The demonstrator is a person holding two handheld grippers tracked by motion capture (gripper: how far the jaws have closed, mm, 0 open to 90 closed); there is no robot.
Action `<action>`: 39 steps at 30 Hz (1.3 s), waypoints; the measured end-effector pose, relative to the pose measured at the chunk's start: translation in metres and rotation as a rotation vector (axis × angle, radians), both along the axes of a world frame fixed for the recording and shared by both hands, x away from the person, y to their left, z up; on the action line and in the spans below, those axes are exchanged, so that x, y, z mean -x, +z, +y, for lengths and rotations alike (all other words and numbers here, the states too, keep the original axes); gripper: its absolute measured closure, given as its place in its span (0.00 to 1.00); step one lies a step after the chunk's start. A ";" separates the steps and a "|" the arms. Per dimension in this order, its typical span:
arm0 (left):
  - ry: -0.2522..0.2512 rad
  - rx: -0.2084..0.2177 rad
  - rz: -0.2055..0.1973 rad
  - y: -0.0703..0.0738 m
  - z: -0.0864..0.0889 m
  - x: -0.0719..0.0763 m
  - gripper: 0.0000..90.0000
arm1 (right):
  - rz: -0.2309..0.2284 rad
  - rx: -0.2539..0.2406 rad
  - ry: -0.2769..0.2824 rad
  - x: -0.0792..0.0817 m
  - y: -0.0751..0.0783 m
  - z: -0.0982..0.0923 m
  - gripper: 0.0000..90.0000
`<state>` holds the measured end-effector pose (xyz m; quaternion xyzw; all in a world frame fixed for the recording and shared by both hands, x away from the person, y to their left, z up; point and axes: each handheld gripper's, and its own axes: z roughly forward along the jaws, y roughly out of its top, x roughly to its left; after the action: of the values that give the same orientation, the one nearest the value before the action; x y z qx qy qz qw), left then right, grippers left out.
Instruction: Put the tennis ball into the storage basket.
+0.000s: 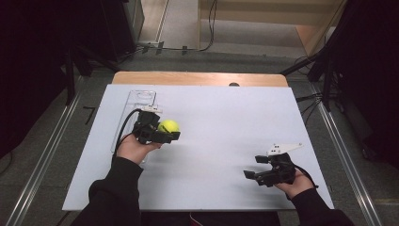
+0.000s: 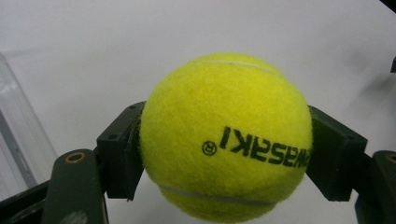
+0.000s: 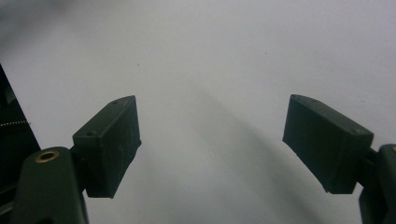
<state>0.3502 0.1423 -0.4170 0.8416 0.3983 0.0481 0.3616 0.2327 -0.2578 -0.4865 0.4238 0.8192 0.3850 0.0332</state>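
Clear plastic lies at the far left of our white table (image 1: 211, 141): a long see-through tray (image 1: 141, 101) whose long axis runs away from us, its near part hidden behind our left hand. Just to its right we hold the left gripper (image 1: 170, 135), and its jaws are clamped on the yellow tennis ball (image 1: 168, 126). In the left gripper view the ball (image 2: 226, 137) sits squarely between the two dark pads (image 2: 122, 151), each pressing into the felt on its own side, with the printed lettering facing the camera and the tray's edge (image 2: 18, 135) off to one side. We judge that the ball is lifted off the table, since white surface shows beneath it.

So the relation that counts is this: the tray lies close beside the loaded gripper, towards the table's left edge and slightly farther from us, and the left hand is by far the nearer one to it. If the ball is bound for the tray, a short sideways carry should do.

Well apart, near the table's front right, our right gripper (image 1: 254, 173) rests low with its jaws spread wide (image 3: 212, 149) and nothing between them.
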 end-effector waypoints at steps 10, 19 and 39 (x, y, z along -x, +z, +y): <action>0.009 0.002 -0.005 0.007 0.005 0.000 0.28 | -0.001 0.000 -0.001 0.000 0.000 0.000 0.19; 0.033 0.017 -0.007 0.014 0.013 -0.001 0.28 | 0.000 0.000 0.000 0.000 0.000 0.000 0.19; 0.092 0.011 -0.010 0.024 0.032 -0.004 0.28 | 0.001 0.000 -0.002 0.000 0.000 0.000 0.19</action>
<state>0.3544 0.1746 -0.3927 0.8203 0.4349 0.0666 0.3655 0.2330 -0.2577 -0.4867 0.4250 0.8187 0.3847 0.0330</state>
